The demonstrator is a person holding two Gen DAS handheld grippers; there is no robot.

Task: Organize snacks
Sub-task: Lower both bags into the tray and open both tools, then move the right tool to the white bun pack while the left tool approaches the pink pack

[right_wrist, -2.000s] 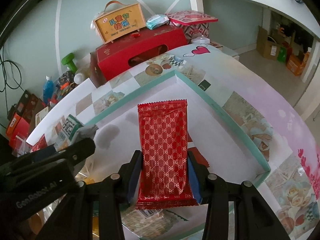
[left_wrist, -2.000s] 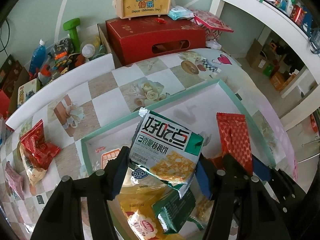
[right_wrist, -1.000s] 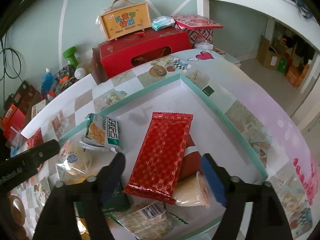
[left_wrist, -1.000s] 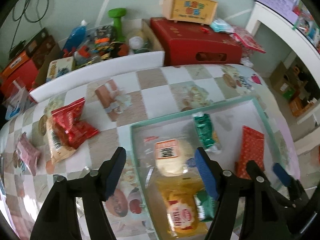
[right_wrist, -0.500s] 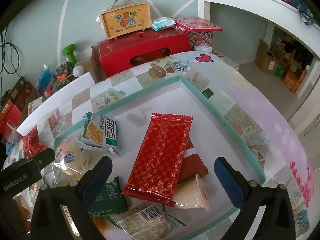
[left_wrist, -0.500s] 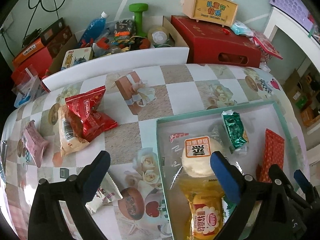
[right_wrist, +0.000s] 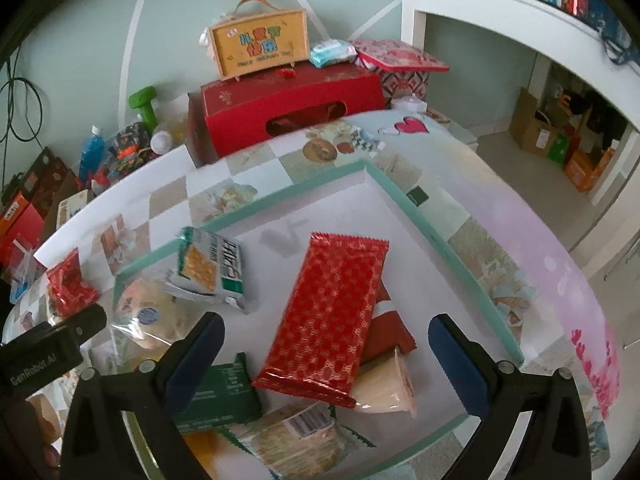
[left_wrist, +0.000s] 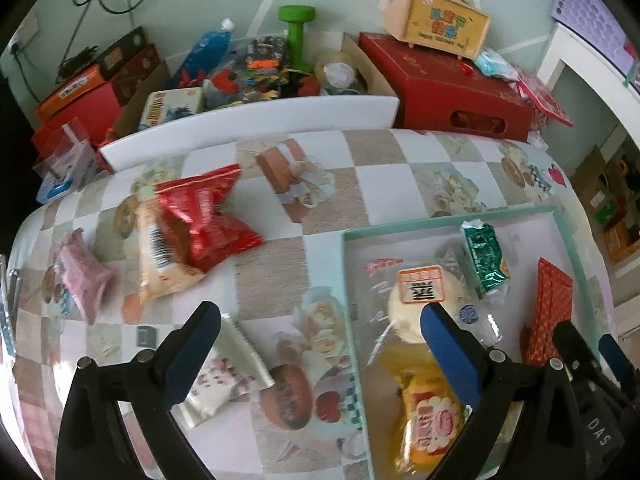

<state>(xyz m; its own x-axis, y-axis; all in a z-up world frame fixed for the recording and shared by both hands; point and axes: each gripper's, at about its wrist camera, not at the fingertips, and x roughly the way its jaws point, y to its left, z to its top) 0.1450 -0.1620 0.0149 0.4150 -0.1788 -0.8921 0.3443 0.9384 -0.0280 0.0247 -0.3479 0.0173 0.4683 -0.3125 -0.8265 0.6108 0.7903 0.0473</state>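
Left wrist view: my left gripper has its jaws wide apart, empty, above the bench. My right gripper gapes too, over the red snack pack lying mid-frame in the green-rimmed tray.

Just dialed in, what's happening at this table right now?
A person with a gripper in each hand is sorting snacks into a teal-rimmed tray. Both sets of jaws stand open and empty. The right gripper hangs over the long red patterned packet, which lies in the tray atop other snacks, near the green-and-white cracker packet. The left gripper hovers by the tray's left edge. Several snacks remain on the tablecloth: a red bag, a pink packet and a white packet.
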